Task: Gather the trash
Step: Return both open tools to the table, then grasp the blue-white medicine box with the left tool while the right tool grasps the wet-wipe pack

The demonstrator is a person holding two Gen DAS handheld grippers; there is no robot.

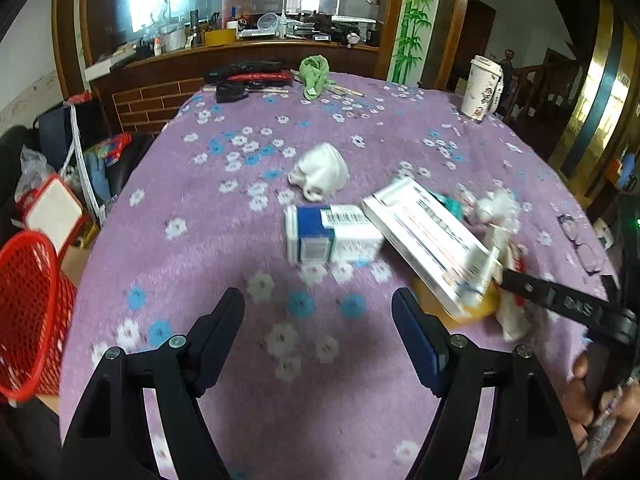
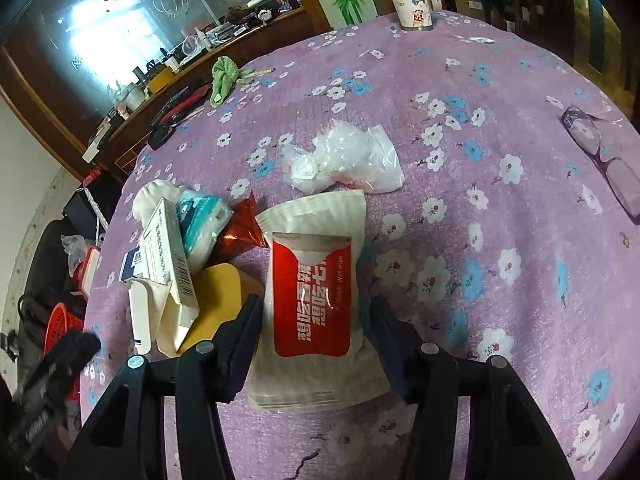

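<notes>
Right gripper [image 2: 316, 336] straddled the red-and-white wet-wipe packet [image 2: 314, 292], long axis along its fingers, jaws half-open, not yet gripping.

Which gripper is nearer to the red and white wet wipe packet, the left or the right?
Right. The right gripper straddles the wet wipe packet, jaws on either side. The left gripper hangs over bare cloth, beside the pile.

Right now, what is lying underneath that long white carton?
The long white carton leans over a blue-and-white box and a yellow object, which shows only partly. A teal packet sits against its far side. What else it covers cannot be seen.
</notes>
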